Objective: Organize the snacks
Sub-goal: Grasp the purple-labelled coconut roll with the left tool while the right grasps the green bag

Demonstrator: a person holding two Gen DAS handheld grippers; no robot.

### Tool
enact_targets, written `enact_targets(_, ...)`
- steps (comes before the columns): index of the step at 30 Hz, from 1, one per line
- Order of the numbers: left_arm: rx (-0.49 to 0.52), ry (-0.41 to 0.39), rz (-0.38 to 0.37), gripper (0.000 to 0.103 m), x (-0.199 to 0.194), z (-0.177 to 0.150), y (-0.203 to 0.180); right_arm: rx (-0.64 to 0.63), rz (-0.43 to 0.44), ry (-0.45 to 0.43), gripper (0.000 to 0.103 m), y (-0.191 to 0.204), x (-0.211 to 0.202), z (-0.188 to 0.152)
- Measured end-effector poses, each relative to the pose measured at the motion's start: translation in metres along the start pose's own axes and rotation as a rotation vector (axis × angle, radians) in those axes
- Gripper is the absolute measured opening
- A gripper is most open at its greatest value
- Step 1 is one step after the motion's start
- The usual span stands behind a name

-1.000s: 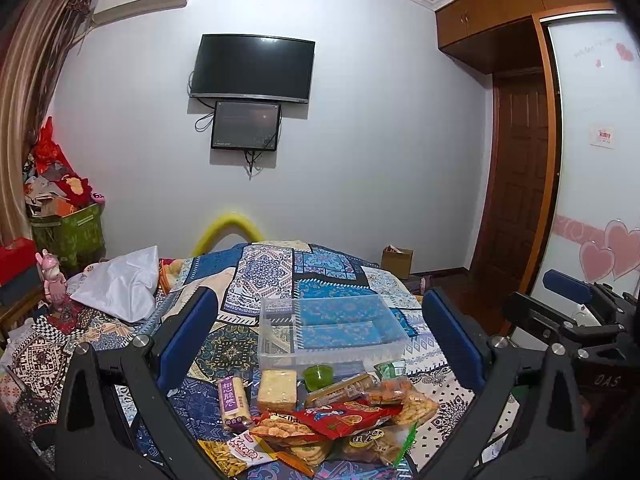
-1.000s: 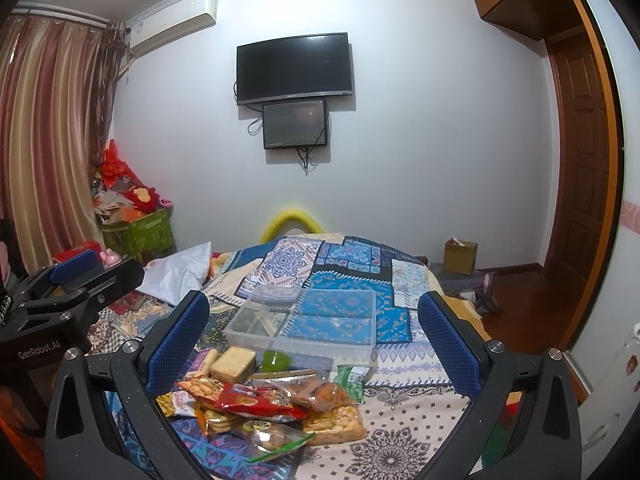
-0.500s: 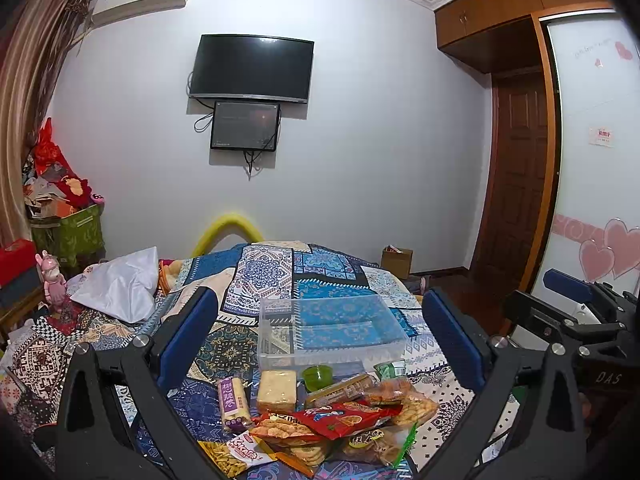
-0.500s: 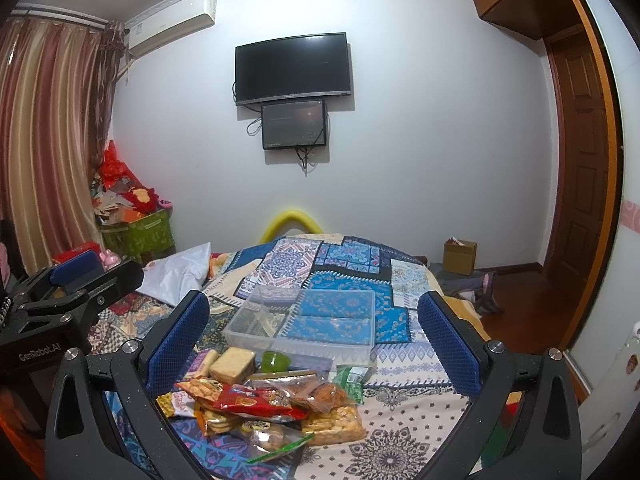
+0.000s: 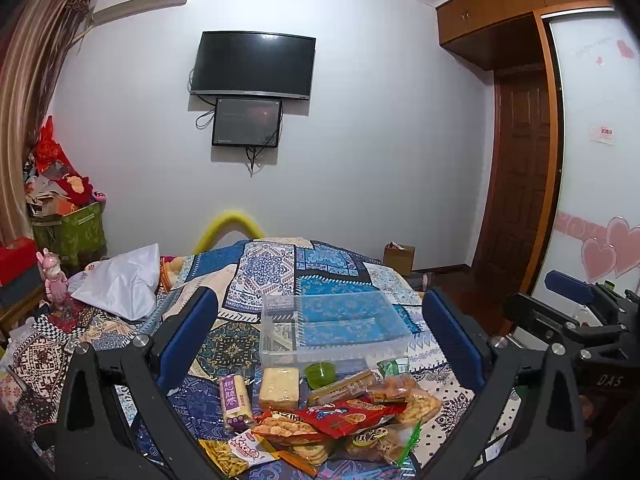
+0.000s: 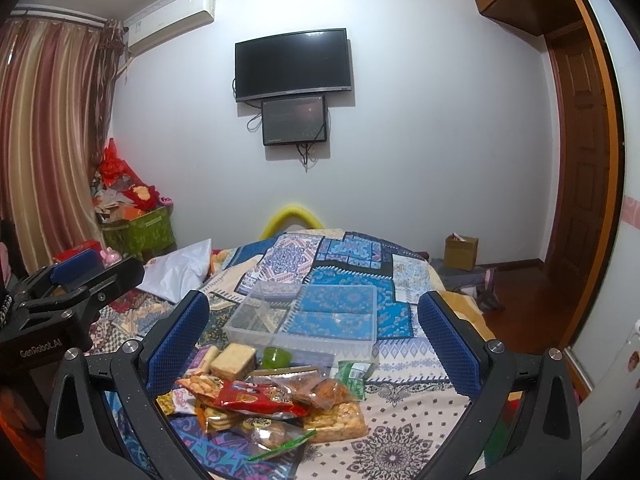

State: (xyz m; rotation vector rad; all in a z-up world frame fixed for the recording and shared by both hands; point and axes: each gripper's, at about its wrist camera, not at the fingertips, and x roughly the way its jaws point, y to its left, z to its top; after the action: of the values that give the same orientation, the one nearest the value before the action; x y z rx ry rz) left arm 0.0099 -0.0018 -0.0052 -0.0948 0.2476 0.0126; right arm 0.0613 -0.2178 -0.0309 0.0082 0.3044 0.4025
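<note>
left hand-held gripper (image 5: 318, 346) jaws apart, holding nothing; right hand-held gripper (image 6: 314, 346) likewise | snacks (image 5: 320, 420) heaped on bed (image 5: 224, 344), just before clear bin (image 5: 334, 326); bin holds none | risk: overlapping slick packets; a pinch may drag a neighbour or slip

Snack heap blocks the bin's near side

Loose snack packets (image 5: 332, 420) crowd against the clear plastic bin (image 5: 332, 328); its open top is unobstructed from above.
</note>
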Motion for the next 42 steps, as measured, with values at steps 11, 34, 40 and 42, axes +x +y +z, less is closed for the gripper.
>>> enact_targets(11, -0.021, 0.064, -0.011, 0.103, 0.025, -0.014, 0.013, 0.009, -0.015, 0.049, 0.103, -0.005, 0.02, -0.009)
enact_targets(34, -0.169, 0.516, 0.105, 0.065, 0.162, -0.101, 0.114, 0.055, -0.051, 0.355, 0.093, -0.049, 0.122, -0.056)
enact_targets(40, -0.172, 0.604, 0.119, 0.048, 0.187, -0.121, 0.133, 0.082, -0.038, 0.462, 0.077, -0.061, 0.152, -0.075)
enact_targets(42, -0.176, 0.641, 0.116, 0.038, 0.196, -0.129, 0.137, 0.09, -0.038, 0.491, 0.072, -0.064, 0.161, -0.081)
